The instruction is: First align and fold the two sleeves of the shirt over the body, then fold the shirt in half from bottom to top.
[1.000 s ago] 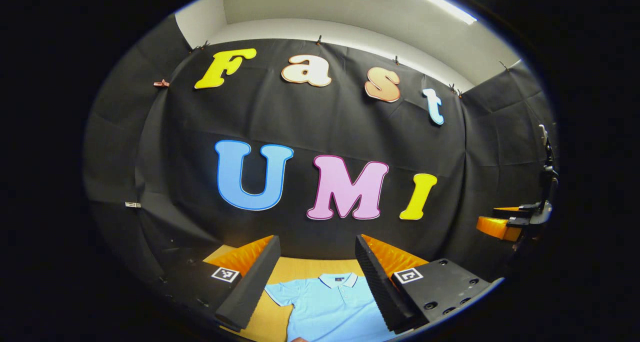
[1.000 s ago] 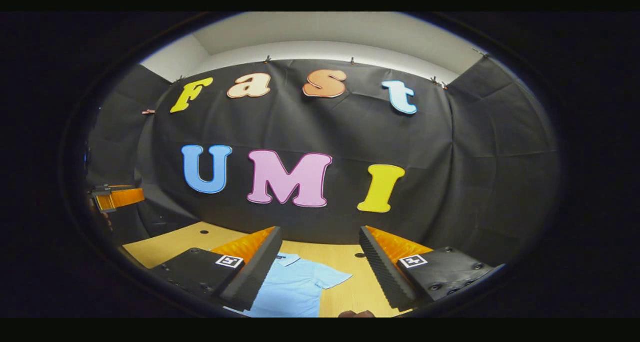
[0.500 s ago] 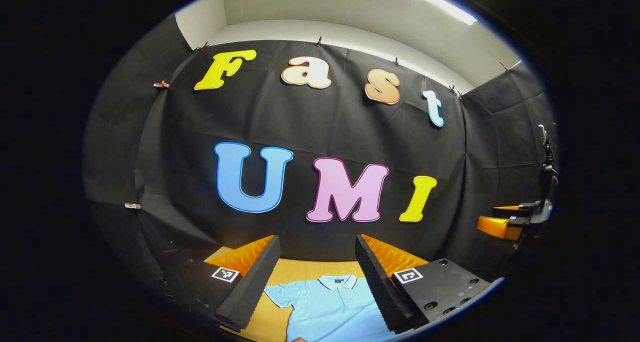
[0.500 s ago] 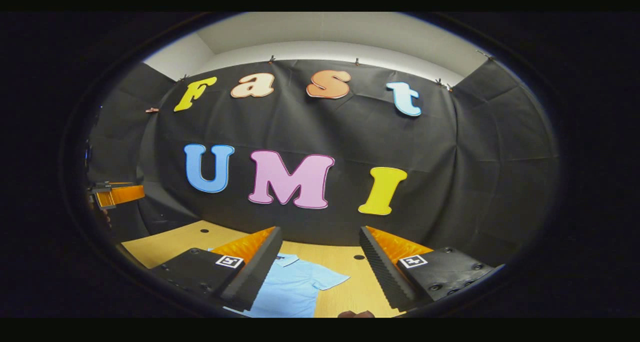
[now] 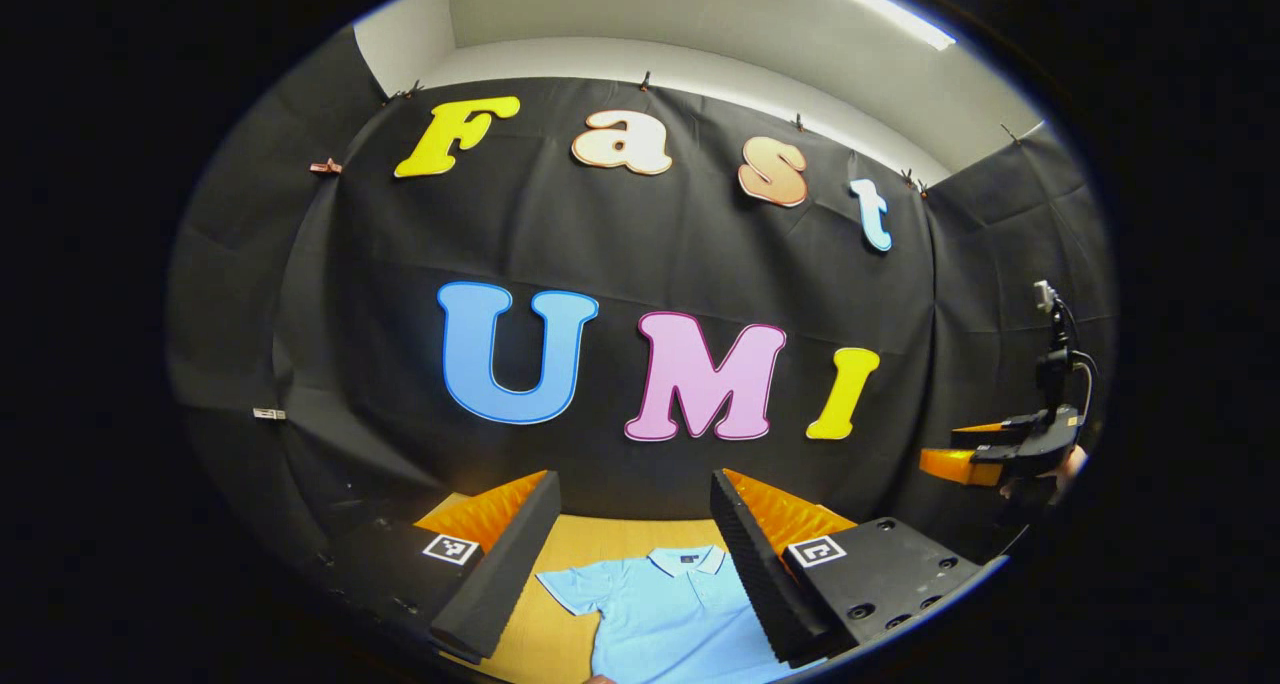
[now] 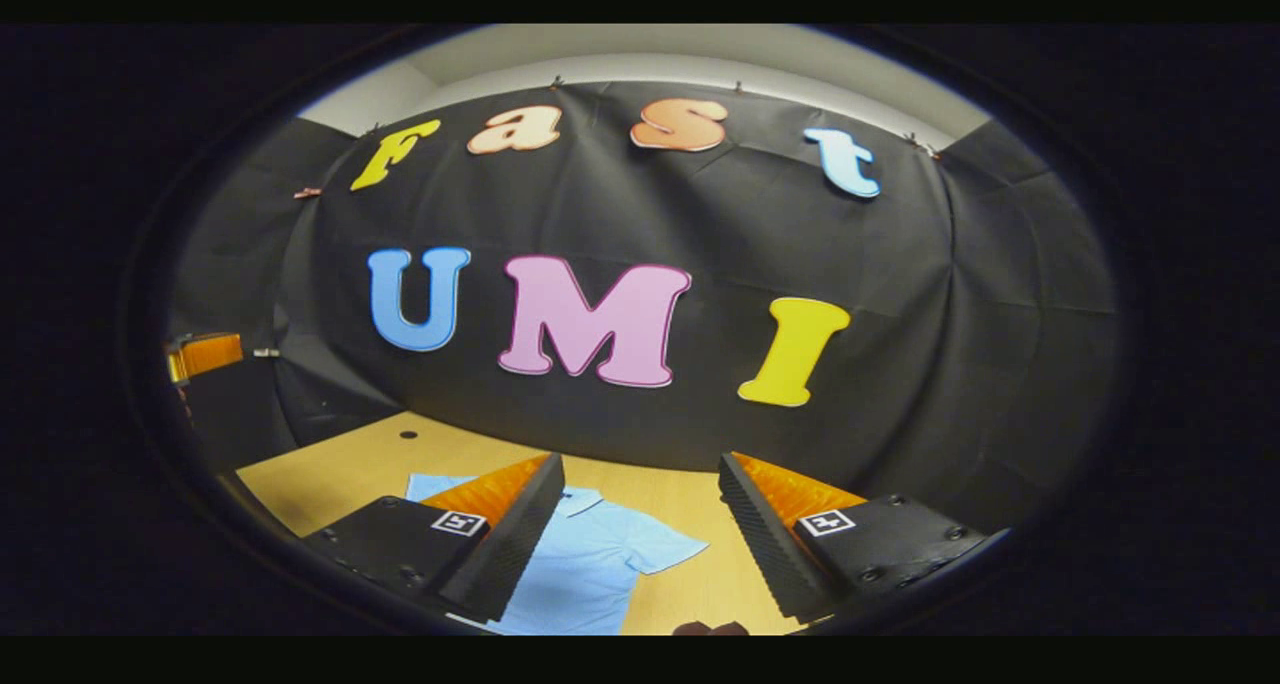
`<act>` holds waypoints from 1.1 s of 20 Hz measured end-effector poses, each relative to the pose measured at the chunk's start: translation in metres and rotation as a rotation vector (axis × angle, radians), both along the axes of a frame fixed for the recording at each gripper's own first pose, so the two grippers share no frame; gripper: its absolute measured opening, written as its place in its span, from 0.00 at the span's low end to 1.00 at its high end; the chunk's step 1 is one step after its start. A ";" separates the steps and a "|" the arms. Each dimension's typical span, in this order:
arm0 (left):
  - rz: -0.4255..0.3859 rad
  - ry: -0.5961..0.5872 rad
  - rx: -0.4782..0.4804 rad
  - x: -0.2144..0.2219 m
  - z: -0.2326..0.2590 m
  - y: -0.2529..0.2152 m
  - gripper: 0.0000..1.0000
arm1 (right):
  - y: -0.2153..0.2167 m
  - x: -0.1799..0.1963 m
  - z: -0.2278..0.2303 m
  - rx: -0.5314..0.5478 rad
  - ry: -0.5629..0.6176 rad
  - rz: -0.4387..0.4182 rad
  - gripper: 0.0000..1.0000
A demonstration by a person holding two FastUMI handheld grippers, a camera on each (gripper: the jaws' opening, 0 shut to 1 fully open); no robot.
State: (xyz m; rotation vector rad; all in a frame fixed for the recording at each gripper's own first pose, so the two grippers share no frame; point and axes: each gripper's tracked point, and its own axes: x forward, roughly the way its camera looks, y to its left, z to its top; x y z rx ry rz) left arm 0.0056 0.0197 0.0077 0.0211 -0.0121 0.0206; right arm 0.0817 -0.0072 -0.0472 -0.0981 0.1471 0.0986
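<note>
Folding starts best with both grippers coming down to the light blue short-sleeved polo shirt (image 5: 665, 614), lying flat on the tan wooden surface (image 6: 330, 469) at 6 o'clock, left gripper (image 5: 632, 564) and right gripper (image 6: 640, 544) fingers wide apart, each pinching one sleeve edge.

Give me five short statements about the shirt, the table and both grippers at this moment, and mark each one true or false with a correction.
1. The light blue polo shirt lies flat on the wooden table. True.
2. Both sleeves are already folded over the body. False: they are spread outward.
3. The left gripper is open. True.
4. The right gripper is shut on a sleeve. False: it is open, holding nothing.
5. The shirt's collar points toward the black cloth wall. True.
</note>
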 end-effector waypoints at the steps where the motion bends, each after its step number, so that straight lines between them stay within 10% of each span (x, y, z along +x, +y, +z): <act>1: 0.006 -0.003 0.007 0.004 0.000 0.002 0.97 | 0.001 0.013 -0.007 0.000 0.013 0.014 0.97; 14: 0.122 0.055 0.023 0.091 -0.025 -0.025 0.97 | -0.048 0.176 -0.220 -0.023 0.367 0.069 0.97; 22: 0.141 0.183 0.042 0.130 -0.068 -0.041 0.96 | -0.087 0.195 -0.377 0.007 0.696 0.049 0.98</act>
